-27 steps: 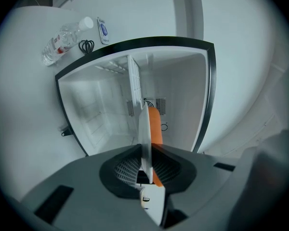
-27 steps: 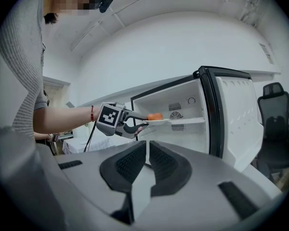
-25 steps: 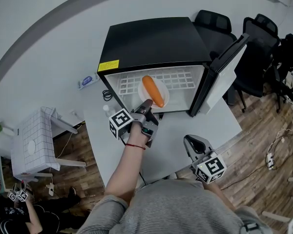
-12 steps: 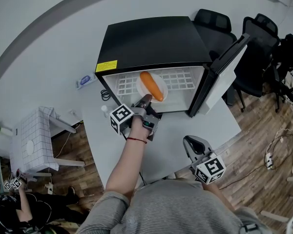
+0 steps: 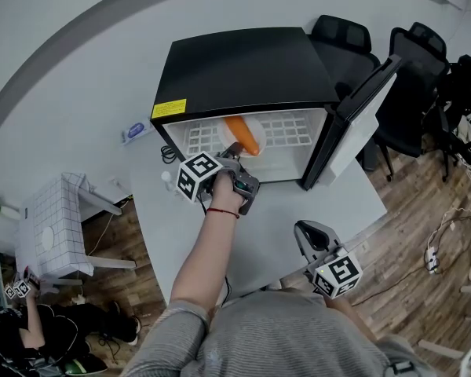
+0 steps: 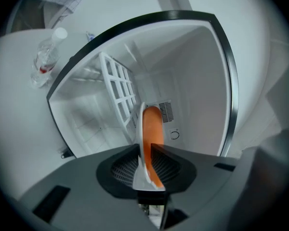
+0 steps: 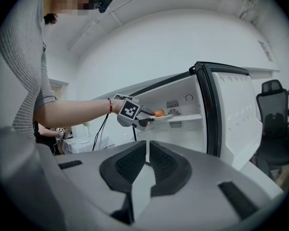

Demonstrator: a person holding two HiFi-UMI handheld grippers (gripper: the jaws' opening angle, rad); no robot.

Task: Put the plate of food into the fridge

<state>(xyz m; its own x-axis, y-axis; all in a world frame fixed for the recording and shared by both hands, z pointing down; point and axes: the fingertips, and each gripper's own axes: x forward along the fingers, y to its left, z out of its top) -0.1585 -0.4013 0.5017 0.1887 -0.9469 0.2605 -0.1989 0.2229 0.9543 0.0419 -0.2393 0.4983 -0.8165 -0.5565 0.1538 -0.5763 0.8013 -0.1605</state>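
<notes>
Plate [image 6: 140, 129] deeper in fridge [image 5: 243, 65], food [image 5: 242, 134] diag.

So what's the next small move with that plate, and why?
Probably settle the plate onto the wire shelf and let go: the left gripper, its jaws just now opening wider, grips the rim, and the plate is already over that shelf inside the fridge.

The black mini fridge [image 5: 243, 65] gapes frontward, its white-lined door [image 5: 361, 120] swung wide to the right. On the white wire shelf [image 5: 292, 128], the white round plate of orange food [image 6: 142, 134] and the left tongs [image 5: 234, 151], jaws just easing apart about its rim, fill the left-centre. The shelf's right part lies free. A clear plastic bottle [image 6: 45, 59] crowds the grey tabletop [image 5: 298, 210] left of the fridge.
</notes>
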